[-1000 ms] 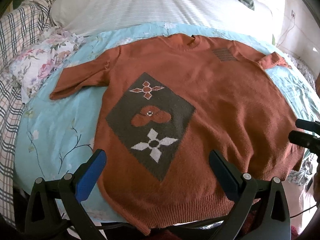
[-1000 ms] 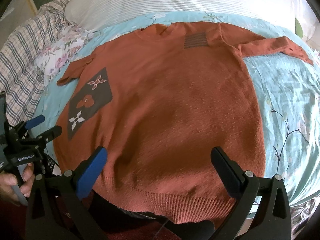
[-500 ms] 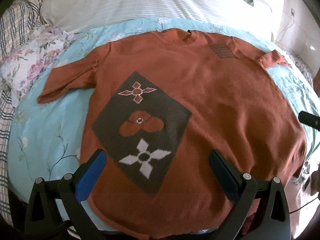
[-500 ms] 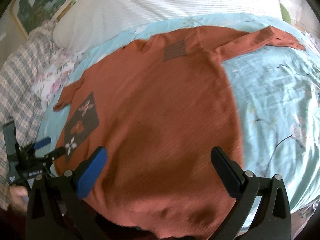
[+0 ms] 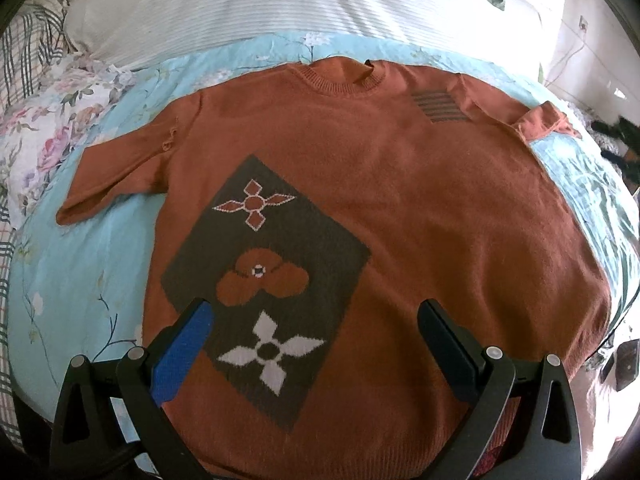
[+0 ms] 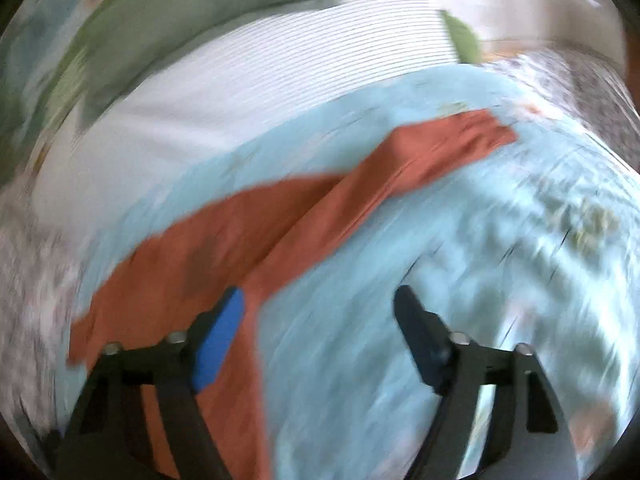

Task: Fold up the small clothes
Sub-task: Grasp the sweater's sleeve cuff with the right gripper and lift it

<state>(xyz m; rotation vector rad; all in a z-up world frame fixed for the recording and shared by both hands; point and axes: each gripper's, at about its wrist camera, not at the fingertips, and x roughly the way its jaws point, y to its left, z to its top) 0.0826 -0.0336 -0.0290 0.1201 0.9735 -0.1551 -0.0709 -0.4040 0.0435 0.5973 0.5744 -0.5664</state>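
The bed (image 5: 80, 280), under a light-blue floral sheet, carries an orange sweater (image 5: 420, 208) spread flat, a white striped pillow (image 5: 280, 4) and a flowered cloth (image 5: 44, 132).

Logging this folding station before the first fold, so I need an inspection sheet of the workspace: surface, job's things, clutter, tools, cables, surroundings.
Surface: light blue floral bedsheet, wrinkled at the right.
Job's things: orange sweater spread flat, face up, unfolded; left sleeve and right sleeve lie out to the sides.
Clutter: floral cloth and plaid cloth at the left edge; dark items far right, too small to identify.
Tools: left tool open above the hem, holding nothing; right tool open, empty, view motion-blurred.
Cables: thin wire on the wall.
Surroundings: white striped pillow, green pillow.
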